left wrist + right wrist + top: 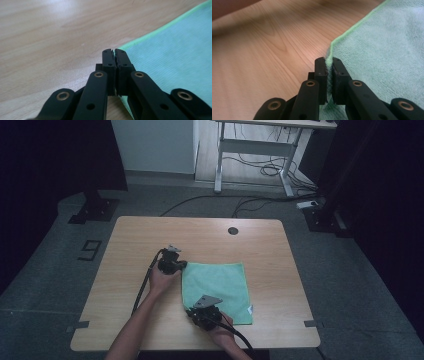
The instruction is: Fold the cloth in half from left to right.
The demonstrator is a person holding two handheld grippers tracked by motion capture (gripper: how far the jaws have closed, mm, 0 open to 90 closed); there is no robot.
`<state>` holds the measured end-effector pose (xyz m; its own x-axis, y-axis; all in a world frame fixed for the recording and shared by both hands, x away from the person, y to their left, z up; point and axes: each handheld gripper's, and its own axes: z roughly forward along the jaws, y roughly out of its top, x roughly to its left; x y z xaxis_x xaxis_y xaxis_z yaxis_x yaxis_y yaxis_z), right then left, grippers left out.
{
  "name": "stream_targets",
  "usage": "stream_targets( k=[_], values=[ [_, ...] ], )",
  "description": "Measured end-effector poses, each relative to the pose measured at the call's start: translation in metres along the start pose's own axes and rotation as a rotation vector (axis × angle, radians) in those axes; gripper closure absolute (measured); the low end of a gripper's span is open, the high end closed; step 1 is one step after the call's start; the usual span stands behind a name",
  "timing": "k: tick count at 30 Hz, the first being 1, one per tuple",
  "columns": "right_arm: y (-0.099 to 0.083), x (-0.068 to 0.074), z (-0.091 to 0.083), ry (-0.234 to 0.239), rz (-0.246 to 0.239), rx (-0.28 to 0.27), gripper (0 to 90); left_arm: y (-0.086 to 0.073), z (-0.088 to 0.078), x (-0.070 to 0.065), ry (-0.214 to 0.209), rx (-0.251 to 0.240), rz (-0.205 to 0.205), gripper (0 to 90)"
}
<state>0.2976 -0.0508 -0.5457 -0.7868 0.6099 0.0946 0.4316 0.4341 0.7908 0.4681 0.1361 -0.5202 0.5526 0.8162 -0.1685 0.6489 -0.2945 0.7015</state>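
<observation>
So there's a mint green cloth point(217, 290) lying flat on the wooden desk point(130, 250), a bit right of centre and closer to the person's edge. It's spread out square, with a small white tag on its near right edge.

Left tongs point(181, 265) sit at the far left corner of the cloth, and in the left gripper view point(114, 51) the jaws are pinched together with just a sliver of the green corner caught between the tips. Right tongs point(192, 310) are down at the near left corner. The right gripper view point(329, 60) is clearer: jaws clamped tight on the cloth's hem, and the fabric bunches up a little between the pads.

Both grippers point in toward the cloth from its left side, a hand wrapped round each, forearms coming in from the bottom of the high view. Cables trail back off both. The rest of the cloth lies flat on the desk
</observation>
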Motion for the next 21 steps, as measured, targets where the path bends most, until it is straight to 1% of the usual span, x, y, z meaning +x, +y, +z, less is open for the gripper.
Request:
stream_targets(
  k=[4,6,9,12,17,21],
  values=[
    [0.004,0.003,-0.008,0.015,0.007,-0.042,84.1,0.005,-0.016,-0.002,-0.009,-0.029,-0.001,87.4],
    [0.006,0.005,-0.011,0.013,0.002,-0.054,84.1,0.007,-0.021,-0.003,-0.005,-0.039,0.004,87.4],
    [0.009,0.009,-0.014,0.012,-0.009,-0.075,84.0,0.009,-0.027,-0.004,-0.006,-0.053,-0.001,87.4],
    [0.013,0.012,-0.014,0.015,-0.010,-0.085,84.0,0.010,-0.033,-0.004,-0.004,-0.055,-0.002,87.4],
    [0.017,0.015,-0.012,0.017,-0.008,-0.101,83.9,0.016,-0.042,-0.005,-0.003,-0.065,0.011,87.4],
    [0.019,0.017,-0.012,0.016,-0.007,-0.111,83.8,0.023,-0.048,-0.007,0.000,-0.075,0.015,87.4]
  ],
)
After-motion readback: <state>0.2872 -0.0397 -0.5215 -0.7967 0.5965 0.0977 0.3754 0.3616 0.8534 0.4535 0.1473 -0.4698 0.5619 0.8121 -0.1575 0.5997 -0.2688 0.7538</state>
